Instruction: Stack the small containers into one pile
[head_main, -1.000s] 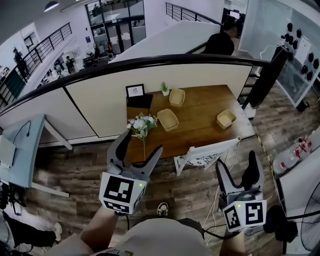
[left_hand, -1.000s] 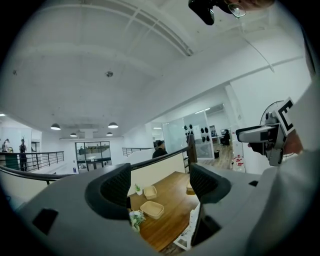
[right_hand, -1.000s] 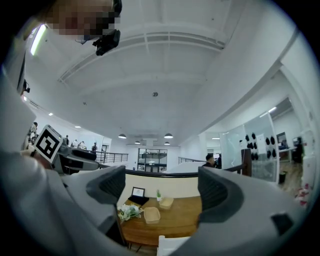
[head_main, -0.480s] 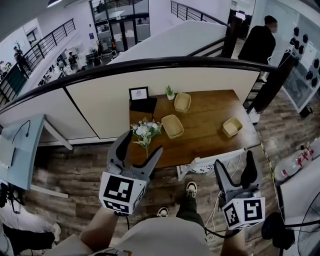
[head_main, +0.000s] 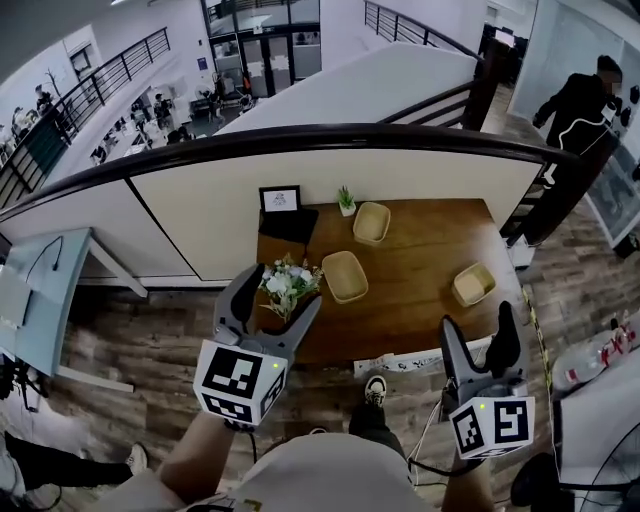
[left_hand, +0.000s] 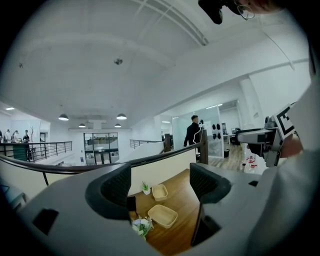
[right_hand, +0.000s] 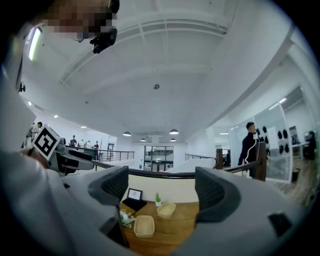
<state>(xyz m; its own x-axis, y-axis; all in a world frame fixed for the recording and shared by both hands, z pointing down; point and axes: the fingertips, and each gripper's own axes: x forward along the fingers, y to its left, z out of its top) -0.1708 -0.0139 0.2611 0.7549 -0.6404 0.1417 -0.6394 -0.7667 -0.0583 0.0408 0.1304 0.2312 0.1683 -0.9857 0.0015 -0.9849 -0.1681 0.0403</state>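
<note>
Wooden brown table (head_main: 420, 250) has drawn closer. Left gripper (head_main: 283, 290), lower left, gapes empty; right gripper (head_main: 478, 320), lower right, jaws just narrowed slightly, nothing between. Shallow tan woven containers lie apart mid-frame: right container (head_main: 473, 284), centre container (head_main: 345, 276), rear container (head_main: 372, 222). Step nearer, then pinch one rim squarely.

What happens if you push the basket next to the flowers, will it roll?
It would probably slide, not roll: the basket looks low, flat-bottomed and squarish on the smooth wooden table. It's likely light, being shallow and empty.
</note>
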